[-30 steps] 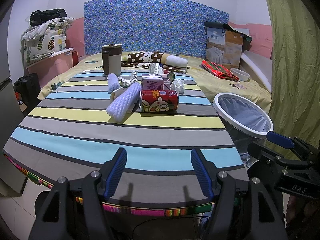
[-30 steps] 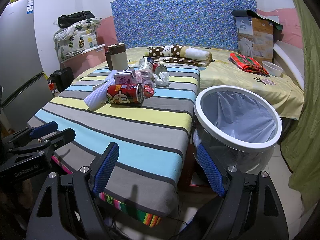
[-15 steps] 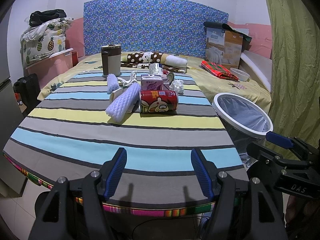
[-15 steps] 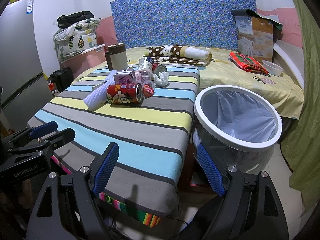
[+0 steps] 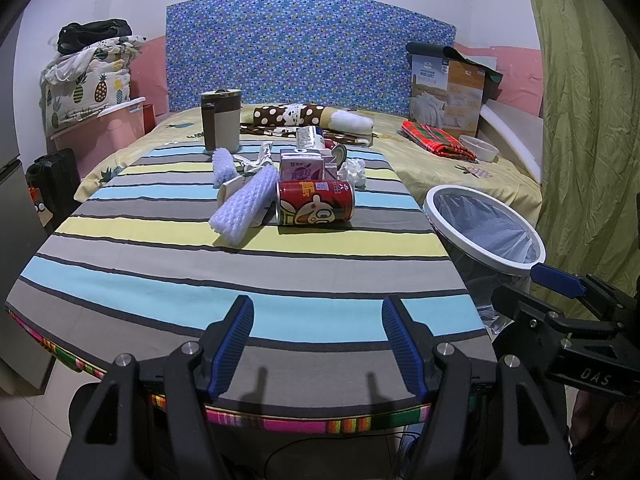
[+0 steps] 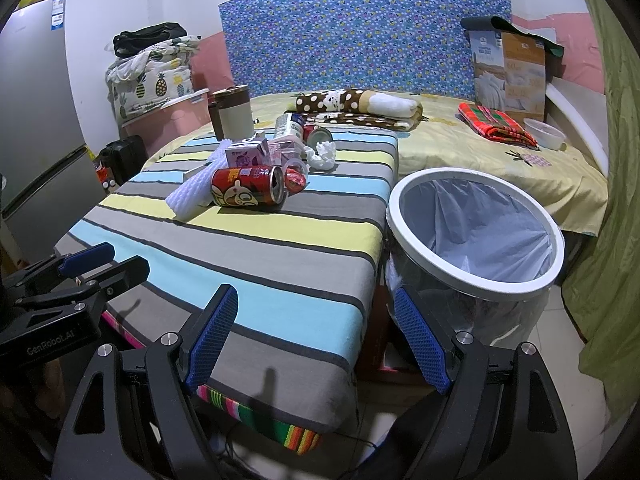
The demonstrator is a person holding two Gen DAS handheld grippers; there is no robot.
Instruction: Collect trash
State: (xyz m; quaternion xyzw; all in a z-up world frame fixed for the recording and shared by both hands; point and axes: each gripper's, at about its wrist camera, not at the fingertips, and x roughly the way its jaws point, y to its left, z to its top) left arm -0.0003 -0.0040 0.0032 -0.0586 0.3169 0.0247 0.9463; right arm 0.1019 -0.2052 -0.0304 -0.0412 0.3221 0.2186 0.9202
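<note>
A pile of trash lies mid-table on the striped cloth: a red can (image 5: 315,202) (image 6: 247,191) on its side, white foam netting (image 5: 244,204) (image 6: 191,193), a pink carton (image 5: 301,168) (image 6: 247,155), crumpled tissue (image 5: 354,171) (image 6: 321,154) and more cans behind. A white-rimmed bin (image 5: 482,227) (image 6: 475,229) with a plastic liner stands right of the table. My left gripper (image 5: 316,346) is open and empty at the table's near edge. My right gripper (image 6: 316,344) is open and empty, low at the near right corner beside the bin.
A brown and white jug (image 5: 221,119) stands at the table's far left. A bed (image 6: 500,148) with a spotted pillow, red plaid cloth, bowl and box lies behind. A green curtain (image 5: 580,120) hangs right. A fridge (image 6: 36,120) stands left.
Both grippers have barely moved; the views are nearly the same. Nothing on the table has shifted.
</note>
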